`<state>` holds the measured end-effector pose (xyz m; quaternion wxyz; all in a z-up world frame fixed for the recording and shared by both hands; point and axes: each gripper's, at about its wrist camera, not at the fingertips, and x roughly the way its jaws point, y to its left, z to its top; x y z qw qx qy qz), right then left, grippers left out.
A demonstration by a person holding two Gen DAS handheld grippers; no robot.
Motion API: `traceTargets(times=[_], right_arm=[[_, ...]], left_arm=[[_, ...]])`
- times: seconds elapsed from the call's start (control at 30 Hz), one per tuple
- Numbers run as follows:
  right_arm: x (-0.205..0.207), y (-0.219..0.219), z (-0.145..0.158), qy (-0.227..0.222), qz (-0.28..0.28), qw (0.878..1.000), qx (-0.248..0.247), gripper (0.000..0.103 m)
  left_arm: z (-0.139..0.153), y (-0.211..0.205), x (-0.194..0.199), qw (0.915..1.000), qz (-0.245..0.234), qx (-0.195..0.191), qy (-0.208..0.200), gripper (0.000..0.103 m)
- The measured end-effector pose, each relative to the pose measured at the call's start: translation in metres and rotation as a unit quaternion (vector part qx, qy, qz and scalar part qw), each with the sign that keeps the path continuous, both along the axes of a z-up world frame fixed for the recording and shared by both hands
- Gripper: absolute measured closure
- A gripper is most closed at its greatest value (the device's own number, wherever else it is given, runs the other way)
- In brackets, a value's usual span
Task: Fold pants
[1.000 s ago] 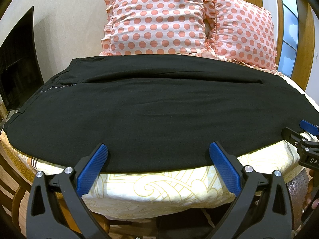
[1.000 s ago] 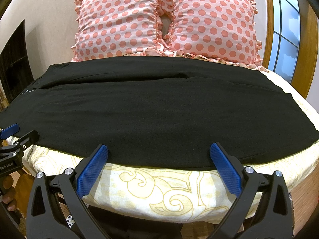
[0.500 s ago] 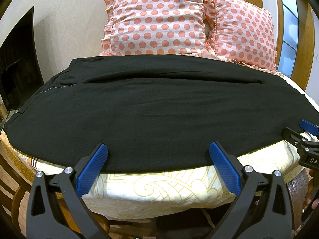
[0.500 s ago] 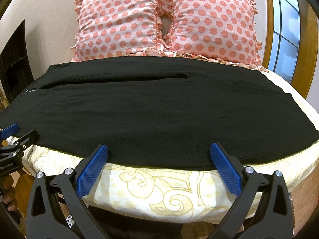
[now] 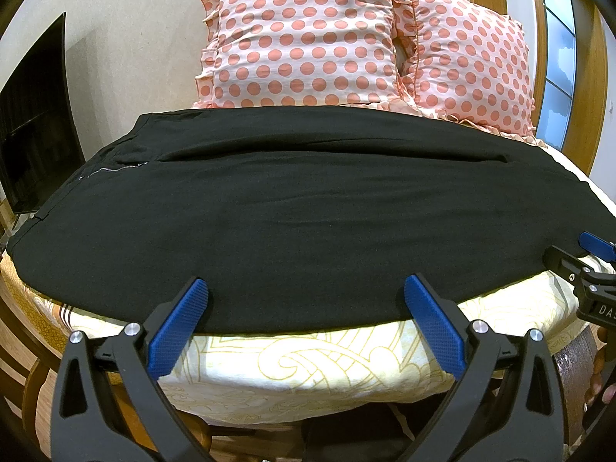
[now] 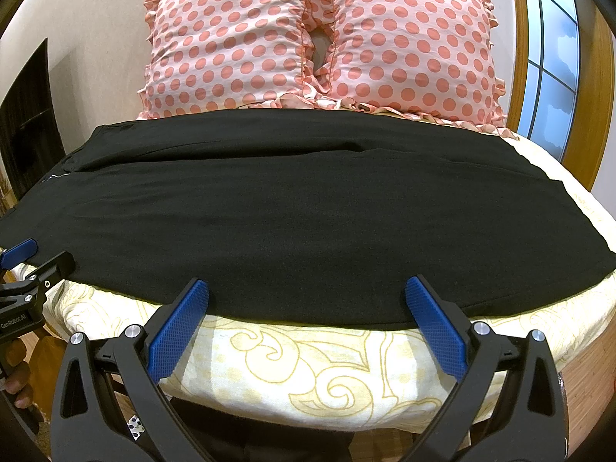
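Left wrist | left tool [image 5: 304,300], right tool [image 6: 306,300] spread apart | at pants [image 5: 308,211] near edge

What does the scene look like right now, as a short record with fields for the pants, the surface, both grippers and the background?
pants: black pants spread flat lengthwise across the bed, zipper end to the left
surface: bed sheet, cream with yellow swirls
left gripper: left gripper open, at the pants' near edge, holding nothing
right gripper: right gripper open, at the near edge, holding nothing
background: two pink polka-dot pillows beyond the pants; window at right
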<state>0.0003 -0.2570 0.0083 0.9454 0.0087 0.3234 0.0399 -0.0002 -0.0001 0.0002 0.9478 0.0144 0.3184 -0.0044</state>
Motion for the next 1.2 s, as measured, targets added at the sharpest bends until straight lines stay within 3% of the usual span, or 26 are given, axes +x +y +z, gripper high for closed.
traceTargets(times=[0.53,0.6,0.67,0.77,0.87,1.07,1.2], right_arm=[[0.0,0.002,0.0,0.008,0.012,1.0,-0.001,0.001],[0.007,-0.004,0.004,0.025,0.03,0.999,0.013,0.001],[0.015,-0.023,0.015,0.033,0.032,0.997,0.063,0.001],[0.036,-0.074,0.044,0.02,-0.021,0.989,0.145,0.001],[0.07,-0.12,0.066,0.027,-0.082,0.98,0.181,0.001],[0.167,-0.188,0.084,0.056,-0.213,0.968,0.117,0.002],[0.231,-0.23,0.07,0.108,-0.281,0.947,0.113,0.028]], left_arm=[[0.007,0.006,0.003,0.9997,-0.002,-0.002,0.025,0.002],[0.012,0.004,0.006,0.9991,-0.002,-0.004,0.042,0.002],[0.017,0.006,0.012,0.9994,0.002,-0.001,0.035,0.002],[0.033,0.01,0.018,0.9998,0.014,0.012,0.011,0.002],[0.047,0.015,0.033,0.9995,0.027,0.012,-0.009,0.002],[0.053,0.021,0.063,0.9992,0.039,0.002,-0.011,0.002],[0.053,0.021,0.078,0.999,0.041,0.01,-0.013,0.002]])
